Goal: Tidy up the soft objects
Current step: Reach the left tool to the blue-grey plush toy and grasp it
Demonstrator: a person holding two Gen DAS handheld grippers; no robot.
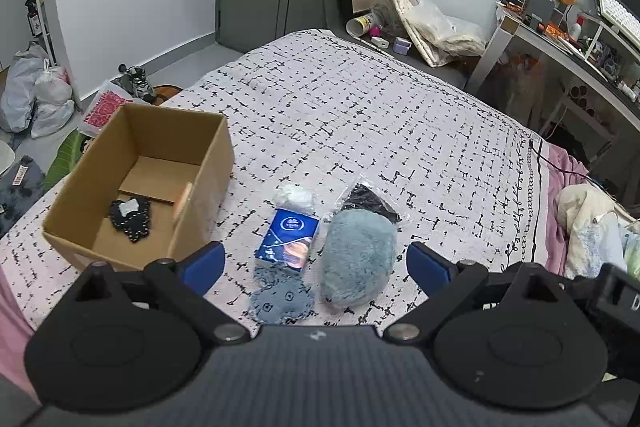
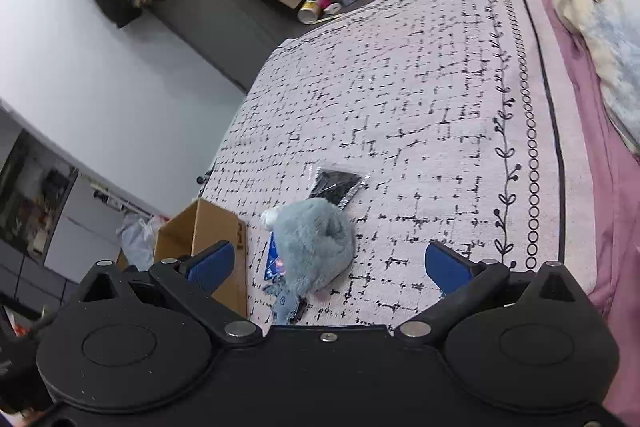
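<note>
On the patterned bedspread (image 1: 380, 99) lie a fluffy grey-blue plush (image 1: 356, 259), a small flat blue felt toy (image 1: 282, 297), a blue tissue packet (image 1: 288, 239), a white wad (image 1: 294, 195) and a black item in a clear bag (image 1: 368, 201). An open cardboard box (image 1: 136, 183) at the left holds a dark patterned piece of cloth (image 1: 130, 218). My left gripper (image 1: 316, 267) hangs open above the felt toy and the plush, holding nothing. My right gripper (image 2: 328, 267) is open too, with the plush (image 2: 316, 247) below it, untouched. The bagged black item (image 2: 336, 185) lies beyond.
A pink sheet and crumpled bedding (image 2: 600, 27) lie at the right side of the bed. A cluttered desk (image 1: 560, 39) stands at the far right. Plastic bags (image 1: 36, 95) and shoes sit on the floor at the left, and more bags lie by the far wall (image 1: 432, 23).
</note>
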